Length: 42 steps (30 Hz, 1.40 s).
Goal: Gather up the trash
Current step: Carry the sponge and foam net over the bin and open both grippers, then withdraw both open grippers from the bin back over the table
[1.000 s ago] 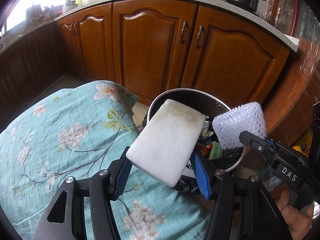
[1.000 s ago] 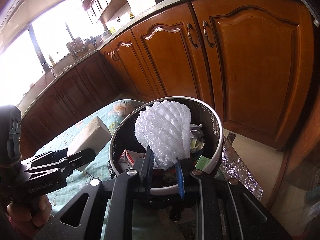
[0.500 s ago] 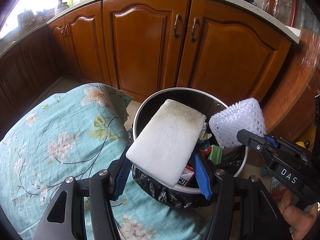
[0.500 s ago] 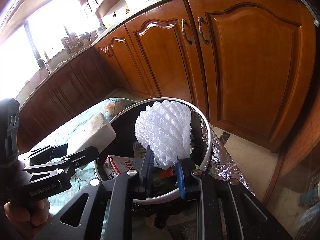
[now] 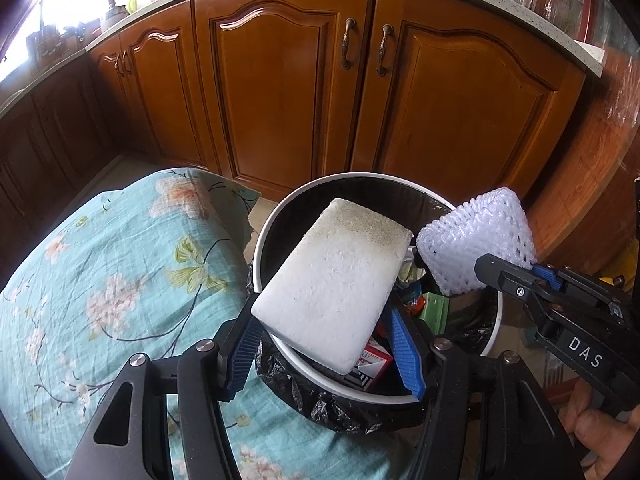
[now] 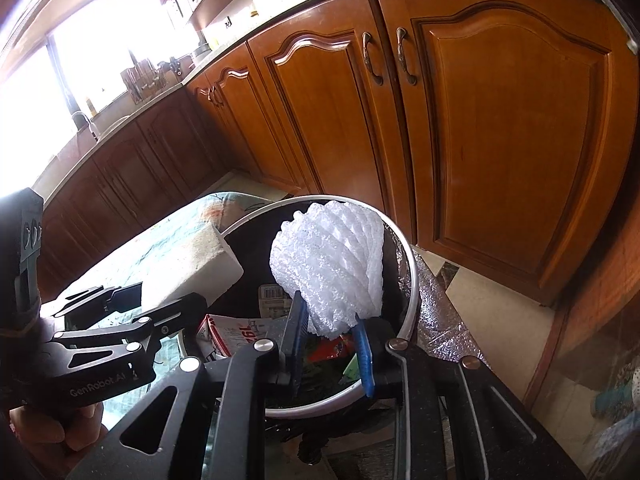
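Both pieces of trash hang over the open mouth of the trash bin (image 5: 264,236), a round white-rimmed bin with a black liner (image 5: 320,404) standing between a floral cloth (image 5: 120,280) and the wooden cabinet doors (image 5: 280,92).

The left gripper (image 5: 326,348) has its jaws clamped on the near end of a white foam block (image 5: 336,284); the block tilts up and away, and its far end reaches over the bin interior. The right gripper (image 6: 330,336) has its jaws closed on the lower edge of a white foam fruit net (image 6: 332,268), which stands upright above the bin's centre (the net looks slightly squeezed at the grip).

Inside the bin lie a printed carton (image 6: 240,332), a barcode-labelled item and other coloured wrappers.

Step in hand, as judged: the release stage of the deposit. Both items appear positioned inside the rim line, so the next move calls for opening each set of jaws and letting the item fall. The block's near end sits close above the near rim, so easing it forward before release would reduce the chance of it tipping back onto the cloth. The net is light and may cling to the blue pads (image 6: 362,344).
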Available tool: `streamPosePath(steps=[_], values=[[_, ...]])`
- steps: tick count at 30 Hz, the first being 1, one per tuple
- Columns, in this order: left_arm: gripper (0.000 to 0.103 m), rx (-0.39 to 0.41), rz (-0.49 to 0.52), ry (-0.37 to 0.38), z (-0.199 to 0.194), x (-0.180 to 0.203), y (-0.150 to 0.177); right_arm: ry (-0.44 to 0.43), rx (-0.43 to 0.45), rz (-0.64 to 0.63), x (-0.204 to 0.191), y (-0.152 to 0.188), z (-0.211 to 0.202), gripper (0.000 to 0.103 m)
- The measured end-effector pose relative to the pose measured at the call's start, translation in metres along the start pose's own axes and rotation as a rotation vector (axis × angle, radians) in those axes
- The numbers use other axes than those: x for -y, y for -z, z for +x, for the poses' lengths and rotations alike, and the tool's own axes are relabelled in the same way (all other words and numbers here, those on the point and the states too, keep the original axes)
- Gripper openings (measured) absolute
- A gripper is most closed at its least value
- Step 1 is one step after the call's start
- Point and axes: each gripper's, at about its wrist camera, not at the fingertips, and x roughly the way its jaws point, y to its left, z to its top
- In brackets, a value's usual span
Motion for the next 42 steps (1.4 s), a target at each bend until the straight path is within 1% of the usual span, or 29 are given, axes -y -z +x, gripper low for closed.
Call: streamPosePath(steps=[3,6,7,8,9,11,16,20,21,24,25,26,28,33,35,38,42], values=[[0.061,-0.010,0.007,0.007,0.003,0.001,-0.002,-0.001,-0.012,-0.004,0.001,-0.001,0.003,0.024],[0.061,-0.020,0.015,0.015,0.006,0.001,-0.004,-0.003,-0.021,-0.009,0.001,-0.003,0.005,0.027],[0.062,-0.024,0.017,0.018,0.006,0.002,-0.004,-0.005,-0.025,-0.008,0.001,-0.003,0.006,0.031],[0.066,-0.028,0.016,0.022,0.006,0.002,-0.005,-0.007,-0.027,-0.007,0.001,-0.003,0.006,0.037],[0.068,-0.030,0.014,0.025,0.006,0.001,-0.006,-0.009,-0.027,-0.007,0.002,-0.004,0.007,0.041],[0.074,-0.021,0.014,0.030,0.003,0.000,-0.006,-0.015,-0.026,-0.005,0.003,-0.004,0.006,0.052],[0.075,-0.003,-0.002,0.034,-0.007,-0.009,-0.004,-0.023,-0.012,0.011,0.003,-0.002,0.000,0.053],[0.075,0.019,-0.030,0.036,-0.021,-0.022,0.007,-0.035,0.009,0.022,0.001,0.003,-0.009,0.054],[0.076,0.022,-0.041,0.036,-0.025,-0.026,0.011,-0.039,0.017,0.027,0.000,0.005,-0.013,0.055],[0.076,0.045,-0.098,0.037,-0.039,-0.040,0.028,-0.057,0.049,0.049,-0.003,0.014,-0.023,0.067],[0.078,0.055,-0.125,0.041,-0.044,-0.046,0.035,-0.063,0.065,0.057,-0.005,0.019,-0.028,0.073],[0.080,0.062,-0.149,0.047,-0.049,-0.051,0.042,-0.067,0.078,0.062,-0.008,0.020,-0.031,0.077],[0.080,0.075,-0.184,0.056,-0.059,-0.057,0.058,-0.078,0.105,0.078,-0.013,0.031,-0.039,0.081],[0.081,0.105,-0.220,0.034,-0.081,-0.069,0.095,-0.108,0.161,0.101,-0.029,0.054,-0.053,0.093],[0.081,0.117,-0.223,0.021,-0.089,-0.072,0.110,-0.123,0.186,0.103,-0.037,0.062,-0.059,0.100],[0.081,0.137,-0.229,0.003,-0.101,-0.077,0.130,-0.119,0.215,0.088,-0.052,0.076,-0.067,0.101],[0.082,0.181,-0.232,-0.005,-0.123,-0.082,0.147,-0.107,0.247,0.048,-0.070,0.090,-0.072,0.102]])
